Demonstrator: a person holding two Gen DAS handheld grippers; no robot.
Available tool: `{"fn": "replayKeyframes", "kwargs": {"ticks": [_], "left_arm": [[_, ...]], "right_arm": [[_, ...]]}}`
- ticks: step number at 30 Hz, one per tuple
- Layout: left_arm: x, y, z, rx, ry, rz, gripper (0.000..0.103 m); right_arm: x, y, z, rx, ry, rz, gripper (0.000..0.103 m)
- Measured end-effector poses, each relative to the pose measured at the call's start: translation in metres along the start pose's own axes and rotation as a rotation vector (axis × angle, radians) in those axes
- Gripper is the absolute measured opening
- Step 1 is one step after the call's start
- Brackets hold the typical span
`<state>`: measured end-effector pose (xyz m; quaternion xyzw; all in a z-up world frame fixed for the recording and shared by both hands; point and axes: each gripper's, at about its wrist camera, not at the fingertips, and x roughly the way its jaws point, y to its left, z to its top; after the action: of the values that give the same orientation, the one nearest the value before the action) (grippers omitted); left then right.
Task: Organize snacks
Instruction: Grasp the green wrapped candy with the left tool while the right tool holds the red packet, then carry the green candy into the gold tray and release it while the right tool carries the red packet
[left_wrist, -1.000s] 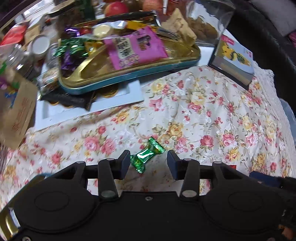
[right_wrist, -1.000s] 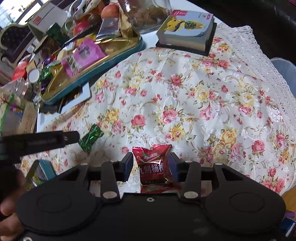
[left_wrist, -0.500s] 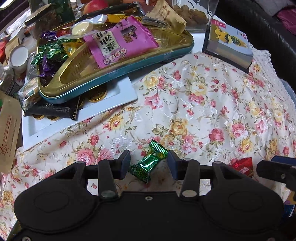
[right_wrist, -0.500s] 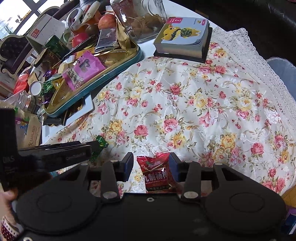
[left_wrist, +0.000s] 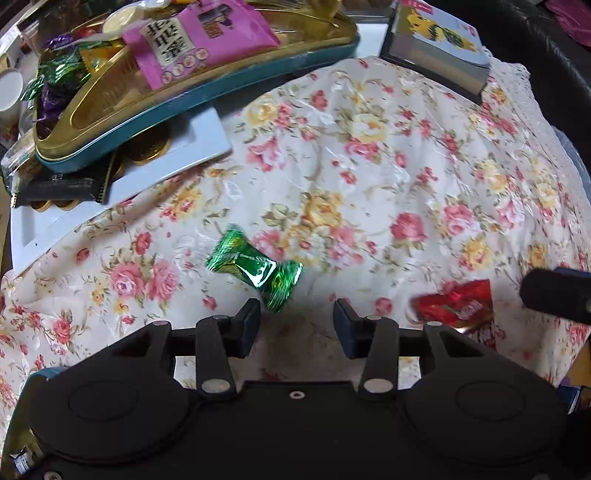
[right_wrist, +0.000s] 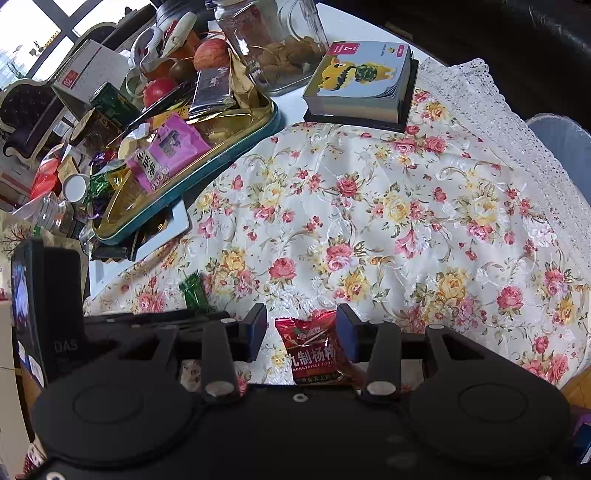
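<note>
A green wrapped candy (left_wrist: 255, 271) lies on the floral tablecloth just ahead of my left gripper (left_wrist: 296, 320), which is open and empty. Its tip shows in the right wrist view (right_wrist: 192, 291). A red snack packet (right_wrist: 314, 350) lies between the open fingers of my right gripper (right_wrist: 301, 326), resting on the cloth; it also shows in the left wrist view (left_wrist: 458, 306). The gold tray with a teal rim (left_wrist: 258, 86) holds a pink packet (left_wrist: 195, 40) and several candies at the far left; it also shows in the right wrist view (right_wrist: 236, 147).
A small book (right_wrist: 360, 79) sits at the back right of the cloth. A white tray with gold coins (left_wrist: 147, 155) lies under the gold tray. Jars, apples and boxes (right_wrist: 207, 55) crowd the far left. The lace cloth edge (right_wrist: 517, 122) runs along the right.
The left gripper has pulled back and shifted, so the green candy now lies ahead of the fingers and turned. The right gripper stays around the red packet.
</note>
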<state>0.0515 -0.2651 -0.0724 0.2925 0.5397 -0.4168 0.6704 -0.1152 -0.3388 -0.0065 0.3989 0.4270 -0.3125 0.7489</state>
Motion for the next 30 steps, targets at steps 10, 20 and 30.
{"fn": "replayKeyframes", "kwargs": {"ticks": [10,20,30], "left_arm": [[-0.008,0.035,0.021,-0.269,-0.017,-0.019,0.052],[0.012,0.04,0.037,-0.431,0.033,0.027,0.052],[0.017,0.035,0.043,-0.399,0.054,0.085,0.026]], "right_arm": [[-0.006,-0.004,0.003,0.033,-0.018,0.004,0.045],[-0.006,0.005,0.002,0.002,-0.03,-0.001,0.045],[-0.006,0.002,0.003,0.002,-0.027,-0.002,0.045]]}}
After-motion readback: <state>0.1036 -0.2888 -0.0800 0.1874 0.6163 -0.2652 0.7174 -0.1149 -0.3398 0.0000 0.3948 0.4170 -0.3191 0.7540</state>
